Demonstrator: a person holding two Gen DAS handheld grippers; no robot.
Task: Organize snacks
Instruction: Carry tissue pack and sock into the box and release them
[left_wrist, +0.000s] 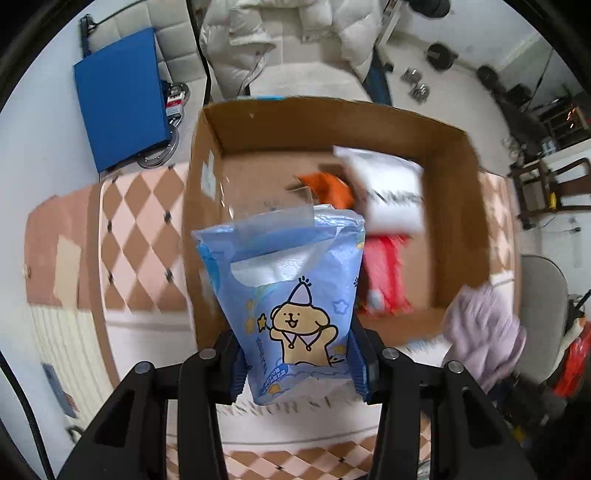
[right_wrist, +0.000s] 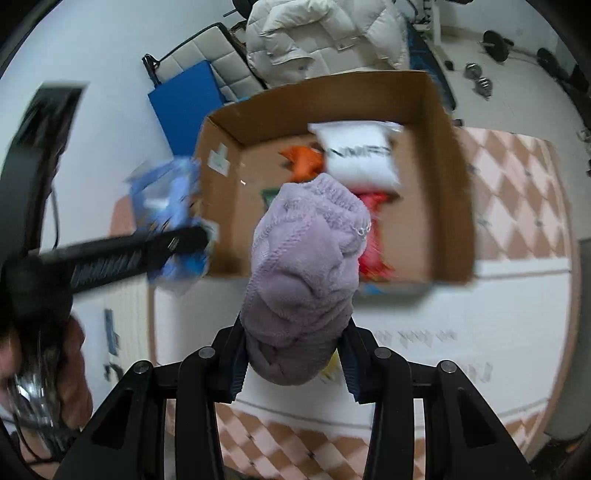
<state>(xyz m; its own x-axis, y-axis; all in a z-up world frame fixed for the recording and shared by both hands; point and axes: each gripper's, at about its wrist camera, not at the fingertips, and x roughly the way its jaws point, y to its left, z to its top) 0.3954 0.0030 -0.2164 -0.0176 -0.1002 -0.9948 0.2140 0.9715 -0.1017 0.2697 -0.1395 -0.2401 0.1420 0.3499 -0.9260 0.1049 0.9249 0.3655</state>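
Two grippers are each clamped on something above an open cardboard box (left_wrist: 454, 173). The left gripper (left_wrist: 301, 373) holds a blue tissue pack (left_wrist: 284, 291) by its lower end, its fingers pressed against both sides; the right gripper (right_wrist: 293, 363) squeezes a bundle of lilac fleece cloth (right_wrist: 306, 273) the same way.

Only the left wrist view shows the pack's front: a glossy plastic wrapper printed with a tan cartoon bear in a pointed hat, a clear sticker flap peeled up at the top and white tissue showing through the opening. In the right wrist view the same pack is a blurred blue shape at the box's left wall, held by the other gripper's black finger (right_wrist: 140, 254), with a person's hand (right_wrist: 55, 369) on the handle at the left edge. The left view in turn catches the lilac cloth only as a smear at the box's near right corner.

Inside the box lie a white pillow-shaped bag (right_wrist: 360, 155) with dark lettering, an orange packet (right_wrist: 304, 158) beside it and a red crinkly packet (left_wrist: 386, 277) nearer the front; something green peeks out behind the cloth, too hidden to name. The cloth is soft and fuzzy, with a ribbed stitched hem. The box sits on a mat (right_wrist: 517, 184) of peach and brown diamonds.
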